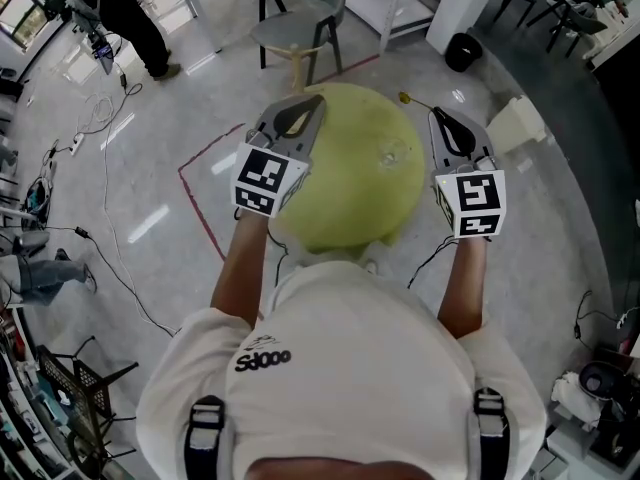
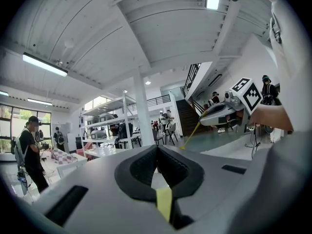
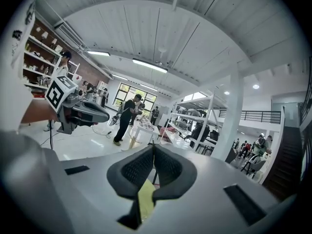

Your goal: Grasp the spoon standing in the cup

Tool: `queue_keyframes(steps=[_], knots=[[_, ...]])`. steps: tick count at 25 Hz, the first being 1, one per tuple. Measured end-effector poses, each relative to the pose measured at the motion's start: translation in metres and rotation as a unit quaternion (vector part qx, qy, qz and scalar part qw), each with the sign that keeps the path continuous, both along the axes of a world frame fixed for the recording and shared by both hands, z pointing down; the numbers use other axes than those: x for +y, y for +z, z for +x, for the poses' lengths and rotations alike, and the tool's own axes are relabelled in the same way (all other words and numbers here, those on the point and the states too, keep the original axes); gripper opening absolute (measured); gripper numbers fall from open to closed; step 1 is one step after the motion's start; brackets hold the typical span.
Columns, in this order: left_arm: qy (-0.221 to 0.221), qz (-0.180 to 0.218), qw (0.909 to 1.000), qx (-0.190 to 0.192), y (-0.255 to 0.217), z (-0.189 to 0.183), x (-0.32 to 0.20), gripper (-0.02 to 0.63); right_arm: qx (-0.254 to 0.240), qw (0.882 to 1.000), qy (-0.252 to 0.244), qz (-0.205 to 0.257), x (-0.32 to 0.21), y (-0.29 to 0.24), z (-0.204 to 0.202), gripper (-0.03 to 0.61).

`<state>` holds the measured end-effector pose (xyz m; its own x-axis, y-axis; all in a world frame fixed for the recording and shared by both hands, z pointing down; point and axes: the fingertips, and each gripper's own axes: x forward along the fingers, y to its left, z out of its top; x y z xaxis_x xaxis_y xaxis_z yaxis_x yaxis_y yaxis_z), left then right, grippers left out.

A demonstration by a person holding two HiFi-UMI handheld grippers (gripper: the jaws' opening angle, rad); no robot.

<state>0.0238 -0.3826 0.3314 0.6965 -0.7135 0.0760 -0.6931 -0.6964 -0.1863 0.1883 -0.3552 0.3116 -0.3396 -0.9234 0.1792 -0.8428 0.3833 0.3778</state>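
A thin yellow spoon [image 1: 408, 98] sticks out from the tip of my right gripper [image 1: 434, 114], which is shut on its handle beyond the far edge of the round yellow-green table [image 1: 340, 198]. In the left gripper view the same spoon [image 2: 191, 133] hangs slanting down from the right gripper [image 2: 202, 123]. A clear cup [image 1: 391, 153] stands on the table, to the left of that gripper. My left gripper [image 1: 316, 100] is raised over the table's far left edge, its jaws shut together with nothing between them [image 2: 156, 149]. The right gripper view [image 3: 153, 146] shows its pads meeting.
A grey chair [image 1: 300, 13] stands just beyond the table. Cables [image 1: 110, 238] trail over the floor at the left, where a person [image 1: 125, 13] stands far off. White shelving [image 3: 195, 123] and tables fill the hall. A black bin [image 1: 463, 51] sits far right.
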Motion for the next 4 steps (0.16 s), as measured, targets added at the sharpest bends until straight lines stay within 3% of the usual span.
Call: queue_keyframes(steps=[4], knots=[[0.001, -0.003, 1.0000, 0.000, 0.0041, -0.0005, -0.0031, 0.028, -0.001, 1.000, -0.001, -0.001, -0.0035, 0.0037, -0.0017, 0.026]])
